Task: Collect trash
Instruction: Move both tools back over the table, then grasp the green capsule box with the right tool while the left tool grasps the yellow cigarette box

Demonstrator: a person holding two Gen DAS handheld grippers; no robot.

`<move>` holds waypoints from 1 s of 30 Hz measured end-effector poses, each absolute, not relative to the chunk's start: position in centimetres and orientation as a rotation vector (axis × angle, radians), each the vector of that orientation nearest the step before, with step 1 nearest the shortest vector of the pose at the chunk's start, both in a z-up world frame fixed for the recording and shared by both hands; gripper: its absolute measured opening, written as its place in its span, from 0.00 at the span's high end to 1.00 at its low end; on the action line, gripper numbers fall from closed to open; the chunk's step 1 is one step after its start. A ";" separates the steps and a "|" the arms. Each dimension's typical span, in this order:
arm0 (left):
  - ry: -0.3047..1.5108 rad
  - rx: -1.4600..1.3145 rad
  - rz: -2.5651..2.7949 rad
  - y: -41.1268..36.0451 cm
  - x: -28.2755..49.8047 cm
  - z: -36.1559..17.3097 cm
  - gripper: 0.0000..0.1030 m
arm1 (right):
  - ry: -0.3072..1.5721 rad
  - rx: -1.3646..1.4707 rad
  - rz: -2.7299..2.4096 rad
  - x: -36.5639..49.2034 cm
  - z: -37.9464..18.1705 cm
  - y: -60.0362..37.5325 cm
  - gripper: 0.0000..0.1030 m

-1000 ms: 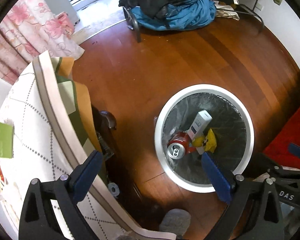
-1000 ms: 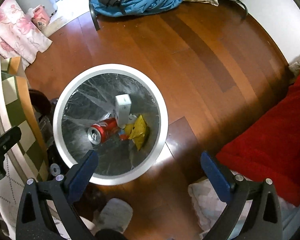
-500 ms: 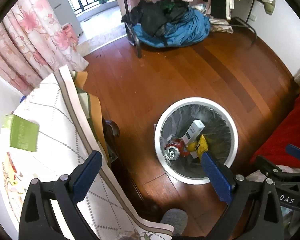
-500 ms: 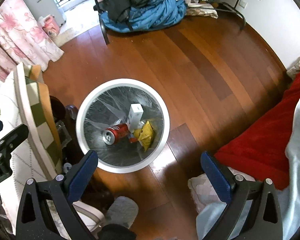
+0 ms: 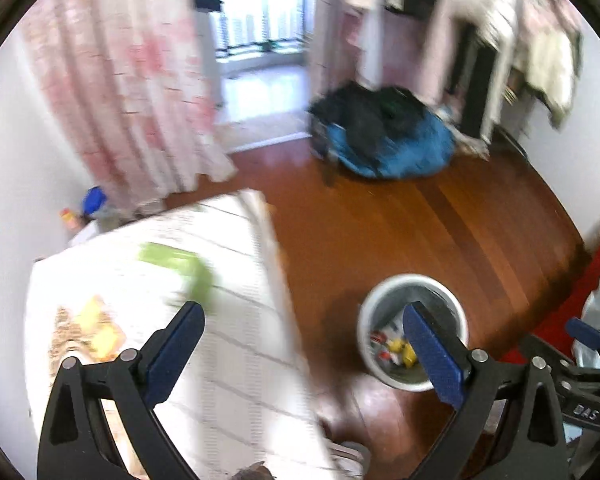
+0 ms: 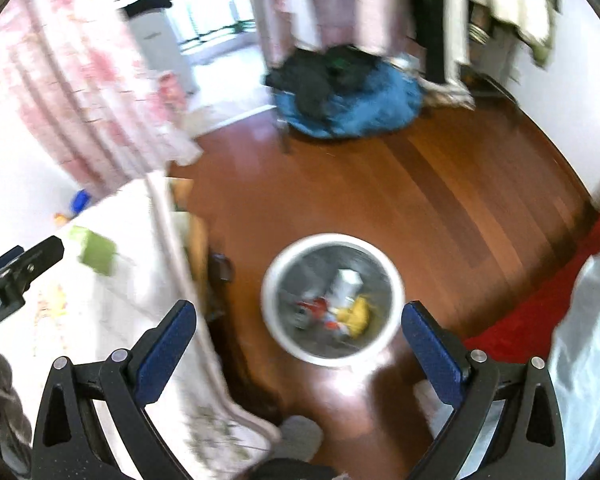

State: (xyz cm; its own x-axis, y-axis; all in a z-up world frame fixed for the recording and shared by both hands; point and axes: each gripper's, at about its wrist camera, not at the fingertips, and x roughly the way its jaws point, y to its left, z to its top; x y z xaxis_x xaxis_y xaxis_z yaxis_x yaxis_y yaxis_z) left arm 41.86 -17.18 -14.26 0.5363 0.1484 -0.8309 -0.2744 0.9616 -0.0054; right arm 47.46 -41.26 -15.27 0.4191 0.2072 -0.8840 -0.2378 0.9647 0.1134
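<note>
The left gripper is spread wide and empty above a table, with a green box beyond its left finger. The right gripper is also spread wide and empty; the trash bin sits between its fingers, where a can, white box and yellow wrapper show clearly.

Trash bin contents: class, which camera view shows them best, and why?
The right wrist view: the trash bin sits unobstructed mid-frame, showing a red can, white box and yellow wrapper. In the left wrist view, a finger covers part of the bin.
</note>
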 end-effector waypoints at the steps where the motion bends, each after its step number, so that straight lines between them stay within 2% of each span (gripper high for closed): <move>1: 0.961 -0.154 0.286 -15.1 41.1 -13.6 0.01 | 1.101 -0.044 0.315 47.2 -14.8 -39.1 0.00; 6: 0.958 -0.213 0.476 -5.0 37.1 -13.5 0.01 | 1.109 -0.165 0.479 46.8 -14.5 -27.8 0.00; 11: 1.041 -0.305 0.663 4.6 33.8 -18.3 0.01 | 1.153 -0.381 0.635 46.9 -17.7 -14.8 0.00; 18: 1.148 -0.446 0.743 11.2 31.7 -25.3 0.01 | 1.197 -0.757 0.699 48.4 -24.0 -1.5 0.00; 22: 1.200 -0.526 0.711 12.8 32.8 -27.8 0.01 | 1.259 -0.852 0.697 49.9 -27.6 0.8 0.00; 23: 1.206 -0.546 0.697 12.9 33.2 -28.2 0.01 | 1.281 -0.854 0.701 50.1 -28.3 1.0 0.02; 24: 1.211 -0.570 0.682 13.0 33.6 -28.5 0.01 | 1.308 -0.845 0.699 50.3 -28.9 0.9 0.07; 25: 1.213 -0.605 0.660 13.1 34.0 -28.7 0.01 | 1.325 -0.822 0.684 50.7 -29.1 0.5 0.14; 30: 1.228 -0.735 0.596 12.8 36.4 -29.3 0.02 | 1.440 -0.530 0.559 53.3 -28.0 -3.5 0.19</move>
State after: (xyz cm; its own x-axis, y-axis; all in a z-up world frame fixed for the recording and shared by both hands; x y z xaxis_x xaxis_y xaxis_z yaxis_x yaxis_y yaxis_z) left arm 36.45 12.85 -29.32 0.2406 0.0166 -0.9705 -0.7525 0.6348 -0.1757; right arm 53.33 -3.53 -28.00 0.0494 0.0381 -0.9980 -0.6456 0.7637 -0.0028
